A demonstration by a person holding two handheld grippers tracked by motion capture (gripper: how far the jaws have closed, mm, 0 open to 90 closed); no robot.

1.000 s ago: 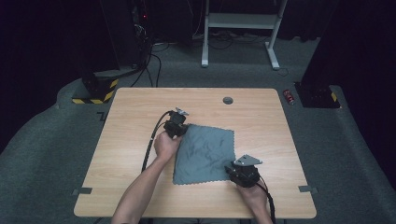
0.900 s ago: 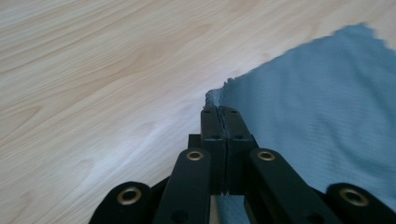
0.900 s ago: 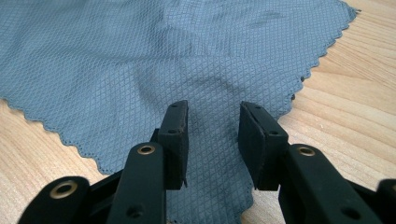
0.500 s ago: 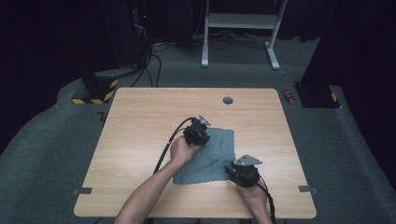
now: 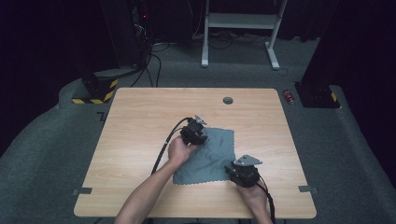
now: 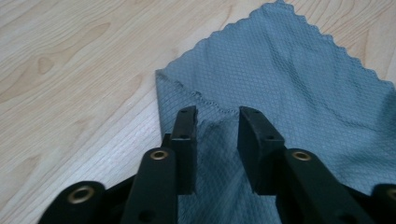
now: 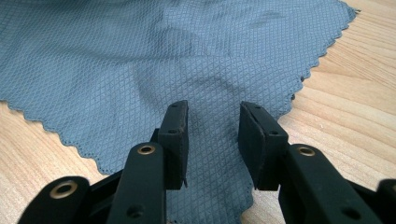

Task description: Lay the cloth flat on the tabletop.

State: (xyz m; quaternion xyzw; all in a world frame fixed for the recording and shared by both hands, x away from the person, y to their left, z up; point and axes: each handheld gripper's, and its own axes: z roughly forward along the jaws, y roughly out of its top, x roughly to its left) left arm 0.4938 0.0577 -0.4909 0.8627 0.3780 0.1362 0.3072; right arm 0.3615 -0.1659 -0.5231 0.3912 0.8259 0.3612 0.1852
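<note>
Left gripper [image 5: 200, 134] at the cloth's [image 5: 212, 154] ten o'clock corner, jaws just opening, fold between them; right gripper [image 5: 236, 171] spread at five o'clock

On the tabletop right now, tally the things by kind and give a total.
Grey cloth: 1
Handheld grippers: 2, left gripper and right gripper
Round grommet in the table: 1
Total: 4

A wooden table [image 5: 140, 140] stands on grey carpet [image 5: 56, 140] (dark room), white frame [image 5: 243, 28] behind.
</note>
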